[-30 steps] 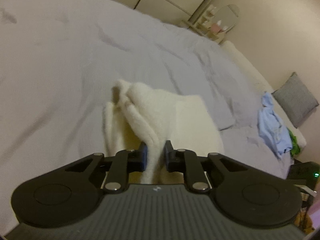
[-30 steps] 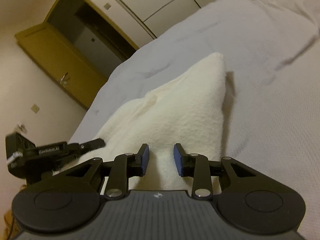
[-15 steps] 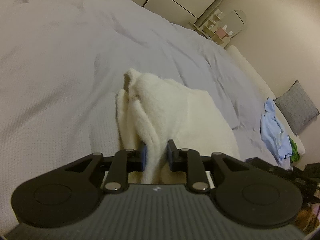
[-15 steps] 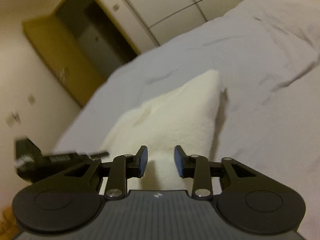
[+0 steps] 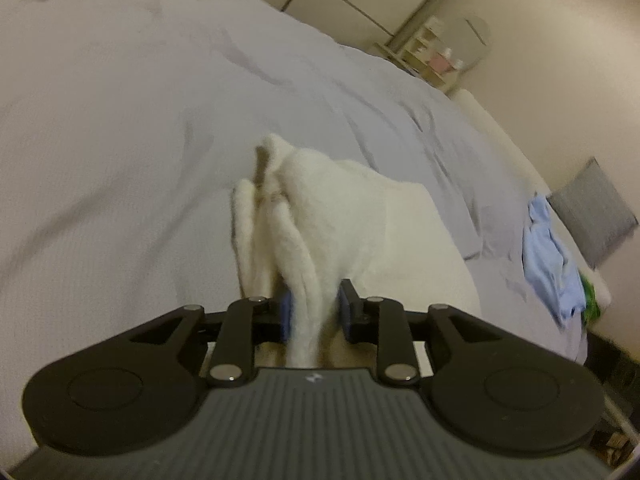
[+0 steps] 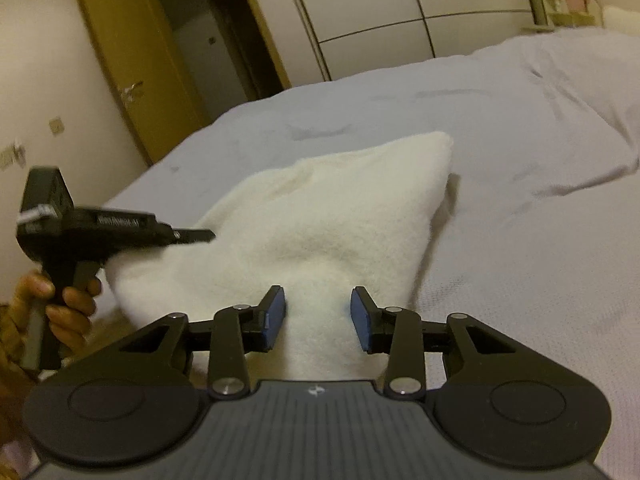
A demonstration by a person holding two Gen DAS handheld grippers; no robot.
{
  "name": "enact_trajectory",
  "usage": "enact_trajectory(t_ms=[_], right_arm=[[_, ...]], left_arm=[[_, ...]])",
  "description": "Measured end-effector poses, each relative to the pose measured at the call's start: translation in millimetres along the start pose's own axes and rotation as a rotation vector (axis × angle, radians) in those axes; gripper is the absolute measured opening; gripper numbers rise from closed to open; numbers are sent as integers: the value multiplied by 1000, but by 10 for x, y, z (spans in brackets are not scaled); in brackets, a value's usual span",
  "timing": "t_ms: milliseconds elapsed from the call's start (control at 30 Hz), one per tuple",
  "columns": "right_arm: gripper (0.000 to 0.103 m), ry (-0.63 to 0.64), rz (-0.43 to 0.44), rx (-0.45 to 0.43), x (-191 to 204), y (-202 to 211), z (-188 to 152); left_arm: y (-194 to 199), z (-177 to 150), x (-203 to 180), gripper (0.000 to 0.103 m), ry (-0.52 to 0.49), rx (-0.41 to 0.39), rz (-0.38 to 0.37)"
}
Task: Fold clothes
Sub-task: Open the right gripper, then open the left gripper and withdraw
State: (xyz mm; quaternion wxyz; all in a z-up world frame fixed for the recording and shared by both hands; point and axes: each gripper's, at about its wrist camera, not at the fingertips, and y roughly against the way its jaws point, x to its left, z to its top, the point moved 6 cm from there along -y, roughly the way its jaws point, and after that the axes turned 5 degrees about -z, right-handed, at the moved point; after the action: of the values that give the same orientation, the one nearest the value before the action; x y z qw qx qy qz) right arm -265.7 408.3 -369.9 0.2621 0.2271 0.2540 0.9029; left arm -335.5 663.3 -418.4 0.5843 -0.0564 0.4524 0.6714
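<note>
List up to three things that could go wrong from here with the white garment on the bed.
1. Both claws are opening with the garment between them; the raised folds at its far end may spring apart once freed.
2. Fleece could snag the left claw pads when it withdraws, dragging the fold.
3. The right claw straddles a ridge; pulling back could skew that edge.

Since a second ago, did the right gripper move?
Yes. The right gripper has rolled: the doorway and wardrobe, tilted a second ago, now stand nearly upright in its view. Its jaws are opening, with the white garment between them.
</note>
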Motion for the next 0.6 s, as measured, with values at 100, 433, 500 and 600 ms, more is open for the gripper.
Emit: enact_trajectory(t_ms=[100,433,500,600], right_arm=[[39,-44,15,9,-41,72,72],[40,20,46,-82,131,595,31],[38,91,2,-52,201,506,-96],[37,155,-54,23,194,236,-339]], left_arm=[[355,10,-186,16,-15,-48,57],[755,-498,-873,13,-327,-43,174],[568,-597,-739,20,-333,-7,242],[321,-747,-555,21,-330,20,283]])
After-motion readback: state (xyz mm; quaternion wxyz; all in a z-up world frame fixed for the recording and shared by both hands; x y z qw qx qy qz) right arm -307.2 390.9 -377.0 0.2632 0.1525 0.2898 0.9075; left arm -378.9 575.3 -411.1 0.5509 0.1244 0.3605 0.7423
